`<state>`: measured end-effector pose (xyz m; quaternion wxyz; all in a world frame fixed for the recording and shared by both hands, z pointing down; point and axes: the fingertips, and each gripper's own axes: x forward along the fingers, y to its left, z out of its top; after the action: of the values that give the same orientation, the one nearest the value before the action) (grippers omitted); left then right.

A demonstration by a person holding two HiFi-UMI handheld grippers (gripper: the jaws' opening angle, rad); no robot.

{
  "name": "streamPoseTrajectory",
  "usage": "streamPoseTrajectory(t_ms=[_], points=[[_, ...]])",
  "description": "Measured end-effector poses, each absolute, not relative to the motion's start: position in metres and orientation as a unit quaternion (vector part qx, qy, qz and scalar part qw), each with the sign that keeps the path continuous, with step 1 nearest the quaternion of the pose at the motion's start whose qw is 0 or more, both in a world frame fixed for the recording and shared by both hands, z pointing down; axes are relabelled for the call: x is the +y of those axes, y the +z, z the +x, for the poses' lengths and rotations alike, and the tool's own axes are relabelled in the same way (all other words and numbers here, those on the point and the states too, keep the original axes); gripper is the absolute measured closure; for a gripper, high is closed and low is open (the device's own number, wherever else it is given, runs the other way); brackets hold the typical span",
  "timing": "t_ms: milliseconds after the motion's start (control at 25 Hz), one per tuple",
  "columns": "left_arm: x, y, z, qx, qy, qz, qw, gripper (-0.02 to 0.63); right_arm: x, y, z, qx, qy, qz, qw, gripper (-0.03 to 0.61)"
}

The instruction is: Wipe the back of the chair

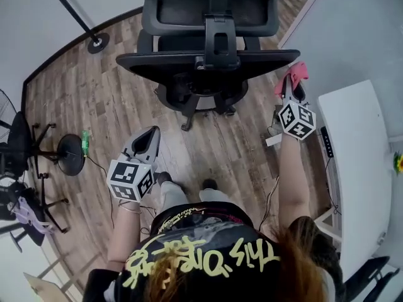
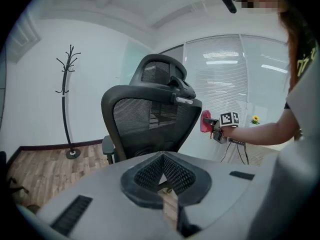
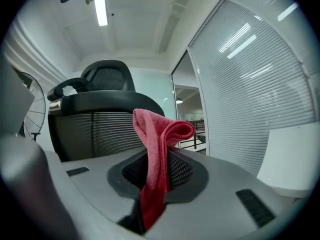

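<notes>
The black mesh office chair stands in front of me with its back (image 1: 208, 61) turned toward me. In the left gripper view the chair back (image 2: 150, 119) fills the middle. My right gripper (image 1: 291, 92) is shut on a red cloth (image 1: 297, 73), held just off the right edge of the backrest. I cannot tell whether the cloth touches the chair. In the right gripper view the cloth (image 3: 162, 129) folds up out of the right gripper (image 3: 159, 156), with the chair back (image 3: 95, 129) to its left. My left gripper (image 1: 146, 142) hangs lower over the floor, away from the chair; its jaws (image 2: 163, 156) meet, holding nothing.
A white desk (image 1: 359, 168) runs along my right, beside a glass wall with blinds (image 2: 235, 74). A coat stand (image 2: 65, 99) has its base (image 1: 97, 43) at the far left. A round stand base (image 1: 69, 155) and another chair's legs (image 1: 25, 150) sit to my left on the wooden floor.
</notes>
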<state>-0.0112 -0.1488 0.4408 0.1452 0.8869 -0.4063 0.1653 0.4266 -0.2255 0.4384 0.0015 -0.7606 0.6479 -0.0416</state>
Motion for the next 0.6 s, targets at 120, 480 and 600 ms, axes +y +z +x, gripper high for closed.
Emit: streamPoseTrajectory(t_ms=[120, 480, 600], points=[[-0.147, 0.441, -0.014, -0.423, 0.167, 0.879, 0.144, 0.621, -0.247, 0.443, 0.434, 0.650, -0.034, -0.759, -0.012, 0.517], [-0.141, 0.447, -0.013, -0.441, 0.173, 0.868, 0.146, 0.621, -0.250, 0.445, 0.414, 0.646, 0.009, -0.763, -0.025, 0.518], [-0.144, 0.447, -0.008, -0.437, 0.172, 0.871, 0.145, 0.621, -0.247, 0.443, 0.404, 0.640, 0.024, -0.768, -0.028, 0.518]])
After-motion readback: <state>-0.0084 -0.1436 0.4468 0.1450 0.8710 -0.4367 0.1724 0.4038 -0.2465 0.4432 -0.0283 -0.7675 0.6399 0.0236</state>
